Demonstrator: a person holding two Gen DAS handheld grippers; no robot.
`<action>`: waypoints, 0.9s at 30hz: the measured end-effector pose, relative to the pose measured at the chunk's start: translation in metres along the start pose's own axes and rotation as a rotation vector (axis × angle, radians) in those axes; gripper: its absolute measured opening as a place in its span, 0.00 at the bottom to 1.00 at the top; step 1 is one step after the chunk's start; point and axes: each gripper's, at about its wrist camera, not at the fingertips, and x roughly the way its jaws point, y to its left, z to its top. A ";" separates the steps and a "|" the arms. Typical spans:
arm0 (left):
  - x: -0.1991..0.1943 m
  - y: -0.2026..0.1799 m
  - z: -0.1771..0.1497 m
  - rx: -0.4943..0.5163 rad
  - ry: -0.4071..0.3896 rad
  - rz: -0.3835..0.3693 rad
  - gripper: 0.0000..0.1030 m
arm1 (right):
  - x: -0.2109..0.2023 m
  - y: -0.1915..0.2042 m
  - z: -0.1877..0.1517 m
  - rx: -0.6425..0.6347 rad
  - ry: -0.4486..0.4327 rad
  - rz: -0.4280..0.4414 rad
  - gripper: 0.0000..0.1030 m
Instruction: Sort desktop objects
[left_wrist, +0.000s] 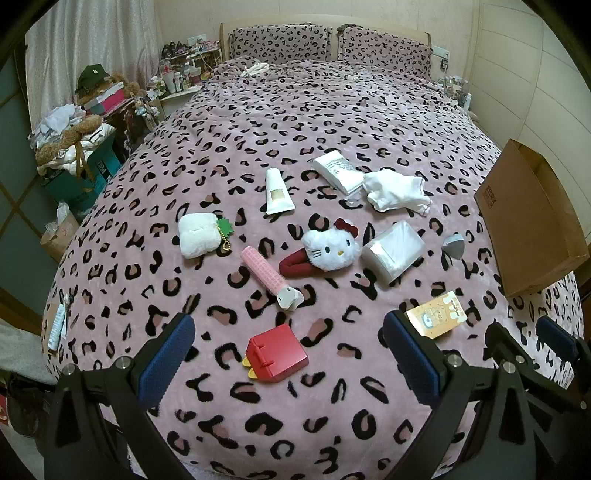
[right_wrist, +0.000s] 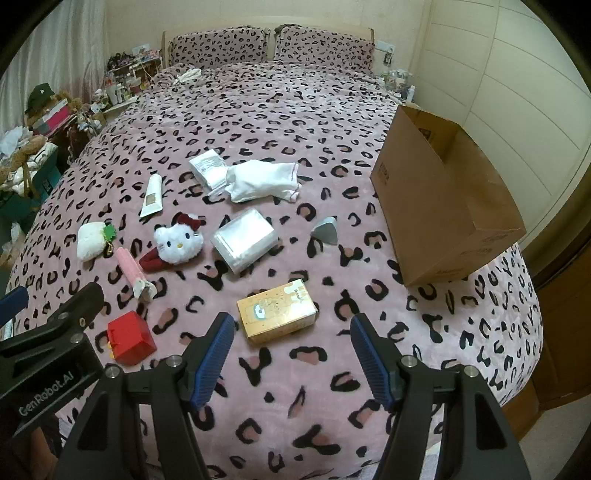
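Standing open at the right edge of the bed (right_wrist: 258, 110), a brown cardboard box (right_wrist: 443, 206) shows only its bare inner walls; dark printing runs down its near side, too small to read. Everything to be sorted lies loose on the leopard-print cover, none of it in the box. A red box (left_wrist: 277, 353) sits just ahead of the left gripper (left_wrist: 288, 360), whose blue fingers stand wide apart with nothing touching them. A gold carton (right_wrist: 277, 314) with a cartoon face printed on it lies just beyond the right gripper (right_wrist: 291, 356), whose fingers are likewise spread and empty. Farther out lie a cat-face plush (left_wrist: 330, 249), a pink tube (left_wrist: 264, 273), a white cream tube (left_wrist: 277, 192), a white plush keychain (left_wrist: 197, 234), a clear plastic packet (right_wrist: 243, 240), a grey wedge (right_wrist: 325, 232), a labelled white pack (right_wrist: 207, 170) and white socks (right_wrist: 264, 181). The left gripper's black frame reads "GenRobot.AI".
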 end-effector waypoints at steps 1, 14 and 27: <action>0.000 0.000 0.000 -0.001 0.000 0.000 1.00 | 0.000 0.000 0.000 0.000 0.000 0.001 0.65; 0.000 -0.002 0.000 -0.001 0.000 0.002 1.00 | 0.000 0.001 0.000 0.004 -0.005 -0.004 0.65; -0.002 0.000 0.000 0.001 -0.002 -0.001 1.00 | -0.002 0.002 0.000 0.006 -0.008 -0.002 0.65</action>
